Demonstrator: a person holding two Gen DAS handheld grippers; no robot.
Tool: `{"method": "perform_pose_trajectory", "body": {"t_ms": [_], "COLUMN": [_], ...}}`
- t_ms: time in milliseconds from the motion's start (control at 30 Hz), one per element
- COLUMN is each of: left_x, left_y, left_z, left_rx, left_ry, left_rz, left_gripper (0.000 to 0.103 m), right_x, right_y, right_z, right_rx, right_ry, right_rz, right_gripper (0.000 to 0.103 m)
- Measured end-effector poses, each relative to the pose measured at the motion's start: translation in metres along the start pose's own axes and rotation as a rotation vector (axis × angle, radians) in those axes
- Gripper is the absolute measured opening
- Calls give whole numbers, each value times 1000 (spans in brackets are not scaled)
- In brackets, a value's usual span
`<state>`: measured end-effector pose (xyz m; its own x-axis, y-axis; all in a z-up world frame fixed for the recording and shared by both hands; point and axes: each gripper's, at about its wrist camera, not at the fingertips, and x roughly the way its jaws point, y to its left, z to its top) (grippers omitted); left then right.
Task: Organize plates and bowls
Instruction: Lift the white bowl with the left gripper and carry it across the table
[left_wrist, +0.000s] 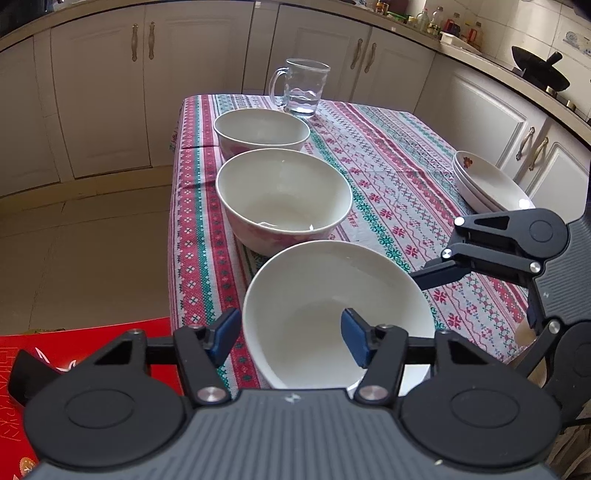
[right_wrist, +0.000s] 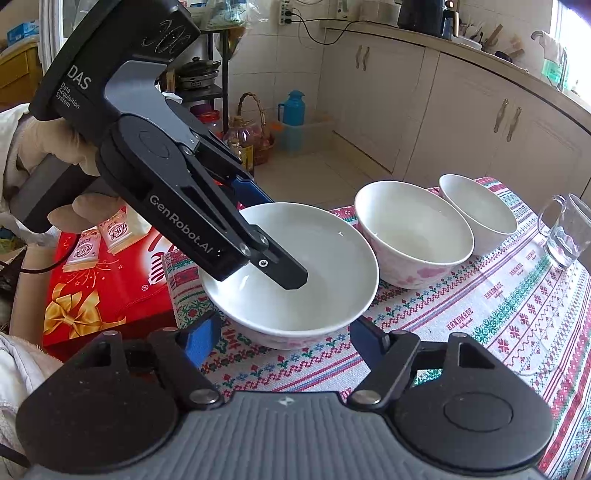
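Three white bowls sit in a row on the patterned tablecloth (left_wrist: 388, 177): nearest bowl (left_wrist: 332, 314) at lower centre of the left wrist view, middle bowl (left_wrist: 282, 199) just behind it, far bowl (left_wrist: 260, 129) above that, near the glass mug (left_wrist: 301, 88) at top centre. Stack of plates (left_wrist: 487, 182) lies at the right edge of that frame, well apart from the bowls (one has a red flower print).

Left gripper (left_wrist: 291, 341) is spread wide, not clamped on anything; its left blue pad sits outside the nearest bowl's rim, its right pad inside the bowl, so the rim wall is between the fingers. In the right wrist view the same gripper (right_wrist: 273, 236) comes down from upper left, held by a gloved hand (right_wrist: 55, 147), one black finger reaching into the nearest bowl (right_wrist: 295, 269).

Right gripper (right_wrist: 284, 332) is also open, fingers either side of frame bottom centre, just in front of the nearest bowl, holding nothing. Middle bowl (right_wrist: 410, 232) and far bowl (right_wrist: 476, 210) run toward the right of that frame, mug (right_wrist: 565, 229) at the right edge. Red gift box (right_wrist: 107, 284) sits lower left beside the table
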<state>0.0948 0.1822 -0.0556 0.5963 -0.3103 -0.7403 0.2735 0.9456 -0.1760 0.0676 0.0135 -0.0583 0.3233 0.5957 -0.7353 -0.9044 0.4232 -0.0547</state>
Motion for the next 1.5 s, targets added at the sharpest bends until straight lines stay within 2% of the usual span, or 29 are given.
{"method": "perform_pose_trajectory", "body": {"t_ms": [100, 467, 700, 1500], "left_x": [1, 1, 4, 58], "left_y": [0, -6, -21, -109], "left_z": [0, 3, 11, 58], "left_rx": [-4, -1, 18, 180], "left_ry": [11, 23, 27, 47], "left_rz": [-21, -25, -56, -194], "left_gripper": [56, 56, 56, 56], "right_x": [-1, -5, -19, -90], "right_y": [-1, -2, -6, -53], "right_z": [0, -2, -10, -69], "right_rx": [13, 22, 39, 194], "right_ry": [-6, -15, -22, -48], "right_rz": [3, -1, -17, -196], "right_gripper": [80, 79, 79, 79]}}
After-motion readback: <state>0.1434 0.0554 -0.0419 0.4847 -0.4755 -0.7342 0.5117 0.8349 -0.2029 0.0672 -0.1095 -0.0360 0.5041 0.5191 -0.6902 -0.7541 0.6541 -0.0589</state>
